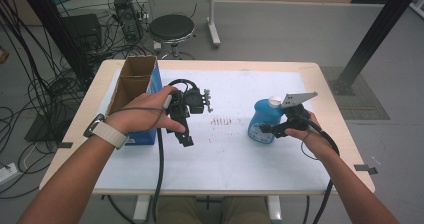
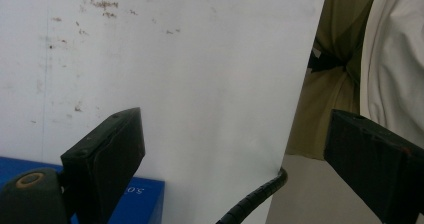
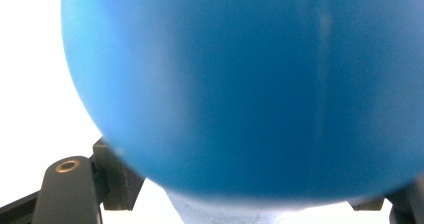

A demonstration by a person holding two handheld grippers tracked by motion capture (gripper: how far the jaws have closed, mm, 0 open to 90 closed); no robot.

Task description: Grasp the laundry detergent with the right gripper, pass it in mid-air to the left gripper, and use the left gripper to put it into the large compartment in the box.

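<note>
- Grey lab floor behind, strewn with black cables [image 1: 35, 84], a round black stool [image 1: 171, 28] standing beyond the far edge.
- Pale wood tabletop [image 1: 70, 149] covered by a white sheet [image 1: 235, 154], faintly marked with small brown specks near its middle.
- Open cardboard box [image 1: 131, 81] with blue sides, upright at the left side of the sheet, flaps up, interior not visible from here.
- Left hand [image 1: 142, 115], watch with a pale strap on the wrist, wrapped around the left tongs [image 1: 185, 136] just beside the box, jaws pointing down and toward the person.
- Left tongs [image 2: 235, 164] in the left gripper view: jaws spread wide, nothing between them, only white sheet, a coiled black cable [image 2: 255, 194] and a corner of the blue box [image 2: 140, 199] beneath.
- Blue bottle [image 1: 265, 120] with a white cap, standing on the right half of the sheet, well apart from the box.
- Right hand [image 1: 305, 131] holding the right tongs [image 1: 267, 129] against the bottle's lower body, grey three-cornered plate on top.
- Right gripper view: blurred blue bottle [image 3: 250, 89] pressed close between the jaws; apparently clamped on it, though actual contact too blurred to confirm.
</note>
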